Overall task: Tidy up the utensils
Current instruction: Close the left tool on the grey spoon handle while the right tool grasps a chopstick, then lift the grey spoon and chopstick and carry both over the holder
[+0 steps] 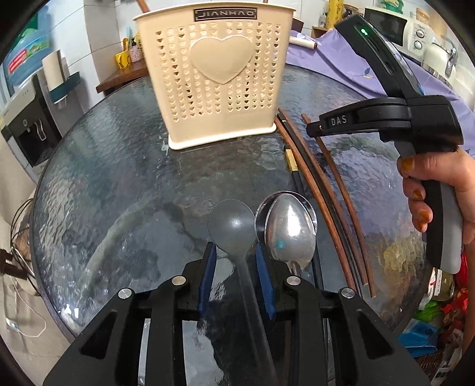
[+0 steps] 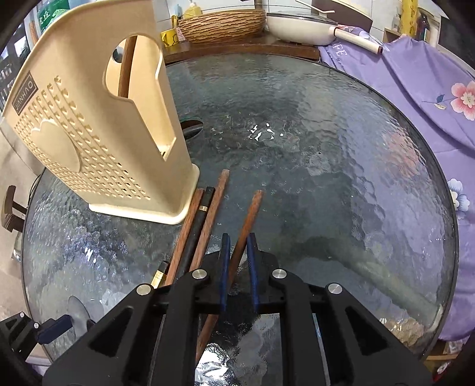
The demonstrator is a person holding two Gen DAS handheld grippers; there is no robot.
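Judging by the table (image 2: 326,118), little is sorted: one chopstick stands in the holder (image 2: 89,133). The right claw (image 2: 237,255) clamps a brown chopstick (image 2: 251,213); the left claw (image 1: 236,264) straddles the grey spoon (image 1: 230,221), jaws apart. Near them lie three chopsticks (image 2: 202,213) and a steel spoon (image 1: 292,228).

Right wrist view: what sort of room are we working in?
Most likely a home kitchen or dining corner: a round glass table, a white pan on the counter behind, and a microwave in the left view.
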